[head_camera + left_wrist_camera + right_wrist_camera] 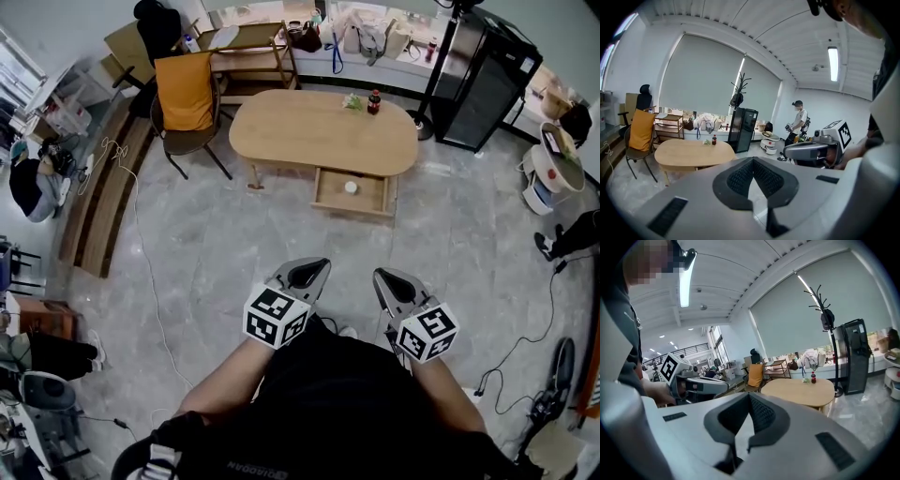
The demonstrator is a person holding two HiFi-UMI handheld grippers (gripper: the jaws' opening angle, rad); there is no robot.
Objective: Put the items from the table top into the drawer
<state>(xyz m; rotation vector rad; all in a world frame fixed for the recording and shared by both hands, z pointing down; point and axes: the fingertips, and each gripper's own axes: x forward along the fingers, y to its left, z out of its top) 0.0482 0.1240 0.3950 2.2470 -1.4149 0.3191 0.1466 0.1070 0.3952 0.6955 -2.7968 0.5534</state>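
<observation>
We held two grippers low in front of us, well apart from the one oval wooden table (309, 141) across the grey floor. The left gripper (309, 272) had its two jaws clenched together, pads meeting at the tip with nothing between them, and its own view showed the same closed pair (752, 160). The right gripper (389, 279) was likewise clenched on nothing, its two pads pressed together in its own view (749, 398). Each gripper carried one cube with square markers. On the table top we counted two items, both near the far edge: one dark bottle (374, 101) with a red cap, standing upright, and just beside it one small green thing (352, 101) that we could not make out. Under the near edge of the table one drawer (328, 199) stood pulled open, and in it lay one small white round object (351, 187). To the left of the table stood one chair (187, 94) draped in orange, and to the right one tall black cabinet (483, 80).
</observation>
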